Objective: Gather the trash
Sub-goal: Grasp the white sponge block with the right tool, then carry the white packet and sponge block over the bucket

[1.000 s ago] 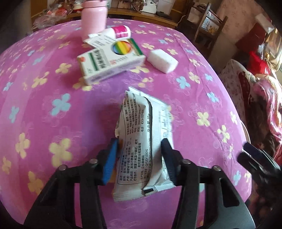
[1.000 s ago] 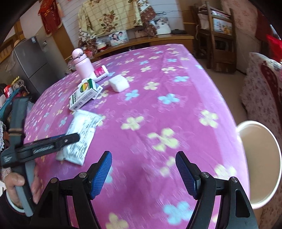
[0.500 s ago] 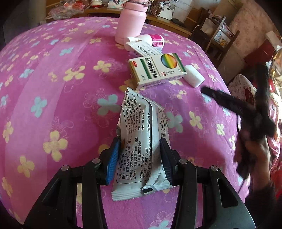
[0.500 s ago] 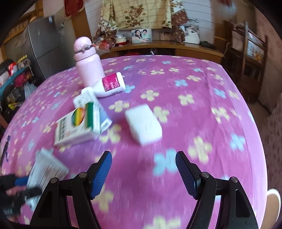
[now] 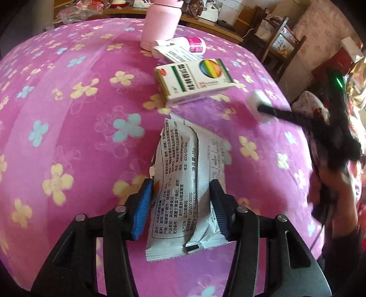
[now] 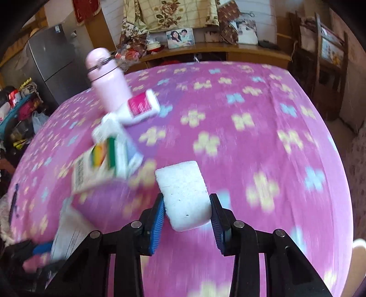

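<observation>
A white snack wrapper with black print lies on the pink flowered tablecloth. My left gripper is around its near end, both pads against its sides. A white foam block lies on the cloth between the pads of my right gripper, which touch its sides. In the left wrist view the block shows at the right with the right gripper's finger on it. The wrapper also shows blurred at the lower left of the right wrist view.
A white medicine box with a rainbow mark, a folded leaflet, a white bottle with a pink label and a pink flask stand beyond the wrapper. A white bin rim shows at the table's right edge. Chairs and shelves stand behind.
My right gripper has swung left across the table to the foam block and narrowed around it. My left gripper has narrowed on the wrapper.
</observation>
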